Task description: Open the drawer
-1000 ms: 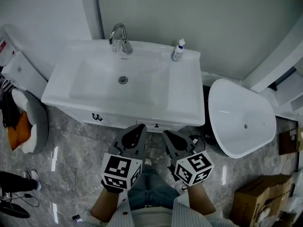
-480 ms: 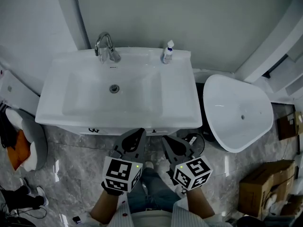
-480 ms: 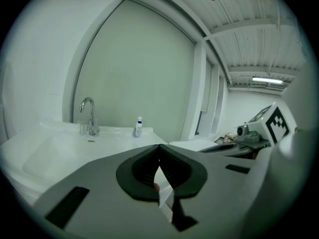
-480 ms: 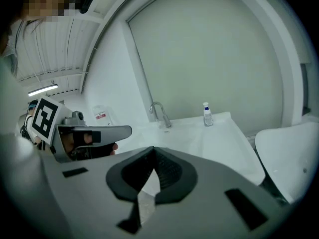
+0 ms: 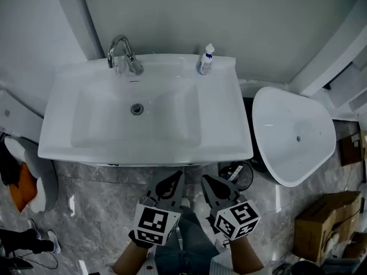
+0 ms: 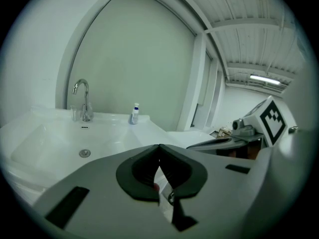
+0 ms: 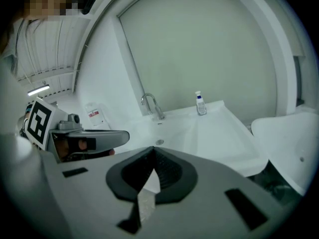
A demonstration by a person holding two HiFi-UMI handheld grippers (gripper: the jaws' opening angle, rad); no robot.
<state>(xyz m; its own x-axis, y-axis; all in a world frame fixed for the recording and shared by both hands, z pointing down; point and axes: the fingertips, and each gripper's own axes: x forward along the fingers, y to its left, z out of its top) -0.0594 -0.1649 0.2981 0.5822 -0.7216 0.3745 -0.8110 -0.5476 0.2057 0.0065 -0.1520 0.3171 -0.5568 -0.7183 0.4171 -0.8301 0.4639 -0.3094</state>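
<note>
The white vanity basin (image 5: 143, 125) fills the middle of the head view. Its front rim overhangs the cabinet, so the drawer front is hidden there. My left gripper (image 5: 175, 177) and right gripper (image 5: 206, 180) hang side by side just in front of that rim, above the marble floor. Both are shut with nothing between the jaws. In the left gripper view the left gripper (image 6: 159, 146) has its jaw tips meeting over the basin (image 6: 60, 143). In the right gripper view the right gripper (image 7: 152, 149) points at the basin (image 7: 209, 133), its tips together.
A faucet (image 5: 120, 53) and a small bottle (image 5: 206, 59) stand at the basin's back. A white oval tub (image 5: 292, 136) stands to the right, with a dark bin (image 5: 238, 173) between it and the vanity. A cardboard box (image 5: 324, 222) is at the lower right. Grey and orange items (image 5: 23, 182) lie at the left.
Both grippers have sunk lower in front of the vanity. The drawer front with its handles, visible a second ago, has slipped out of sight under the basin's rim.
</note>
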